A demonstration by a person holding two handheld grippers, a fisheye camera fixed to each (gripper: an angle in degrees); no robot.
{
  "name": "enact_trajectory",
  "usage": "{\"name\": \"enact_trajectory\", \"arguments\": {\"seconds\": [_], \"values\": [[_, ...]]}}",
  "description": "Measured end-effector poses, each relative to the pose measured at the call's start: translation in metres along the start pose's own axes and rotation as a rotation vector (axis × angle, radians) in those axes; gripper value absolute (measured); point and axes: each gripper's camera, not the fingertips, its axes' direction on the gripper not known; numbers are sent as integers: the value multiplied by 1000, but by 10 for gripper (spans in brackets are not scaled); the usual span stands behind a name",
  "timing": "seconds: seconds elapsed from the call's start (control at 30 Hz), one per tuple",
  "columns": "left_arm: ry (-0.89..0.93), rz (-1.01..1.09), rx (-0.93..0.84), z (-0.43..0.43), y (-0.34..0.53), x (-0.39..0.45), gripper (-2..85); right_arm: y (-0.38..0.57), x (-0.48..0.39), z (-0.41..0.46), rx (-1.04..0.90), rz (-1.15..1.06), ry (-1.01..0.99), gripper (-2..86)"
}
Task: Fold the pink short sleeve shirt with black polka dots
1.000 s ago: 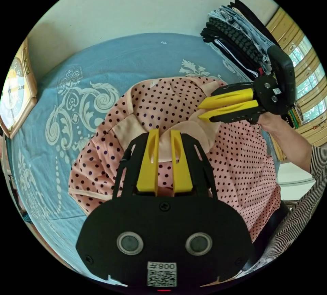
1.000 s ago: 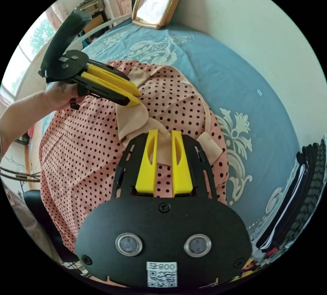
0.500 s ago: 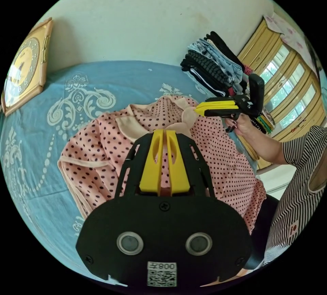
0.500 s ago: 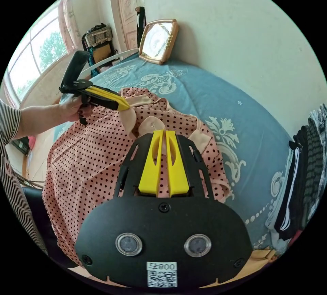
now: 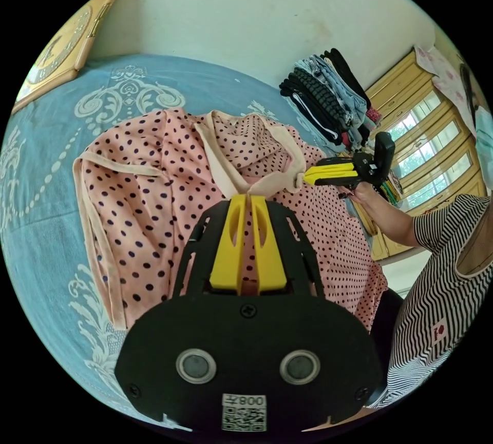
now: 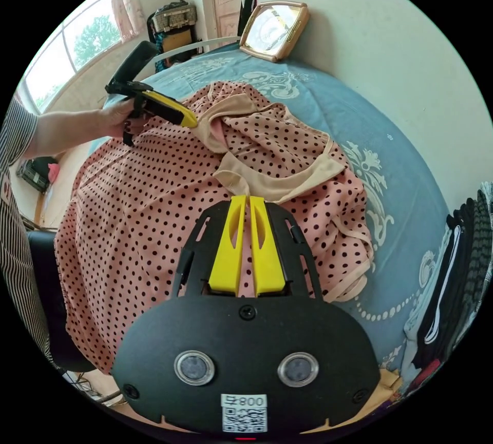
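Note:
The pink shirt with black polka dots [image 5: 154,167] is lifted off a blue bedspread [image 5: 46,120], its neckline pulled taut between the two grippers. My left gripper [image 5: 245,198] is shut on the cream collar at one side. The right gripper [image 5: 306,176] pinches the collar's other end, held by a hand. In the right gripper view the shirt [image 6: 138,208] hangs toward the person, my right gripper [image 6: 244,199] is shut on the collar, and the left gripper [image 6: 192,120] grips the far collar end.
A stack of folded dark clothes [image 5: 328,95] sits on the bed by the wall, seen too as a stack [image 6: 462,280]. A framed clock [image 5: 61,54] leans on the wall. A person in a striped top [image 5: 441,285] stands at the bed edge. Windows [image 6: 87,38] lie beyond.
Both grippers have shut on the collar and lifted the shirt, moving apart so the neckline stretches. The shirt has spread wider over the bed.

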Motion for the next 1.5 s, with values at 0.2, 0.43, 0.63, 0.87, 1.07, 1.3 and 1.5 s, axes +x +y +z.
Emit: {"name": "enact_trajectory", "arguments": {"seconds": [0.2,0.43,0.63,0.87,1.07,1.3,1.5], "values": [[-21,-5,-24,-8,15,-22,31,12,20,15,-4,57,-109,37],[-120,-18,82,-39,14,-48,64,34,42,4,41,118,-45,63],[-210,-76,71,-49,-19,-96,85,46,116,-3,91,303,70,85],[-320,-121,-58,-19,-29,-120,27,53,151,65,-84,373,-6,49],[-298,-115,41,-50,-21,-107,7,75,150,50,-31,358,64,7],[-330,-133,111,-77,-24,-106,8,95,182,29,56,433,37,2],[-375,-242,54,-60,-11,-121,32,123,207,71,-34,573,-14,1]]}}
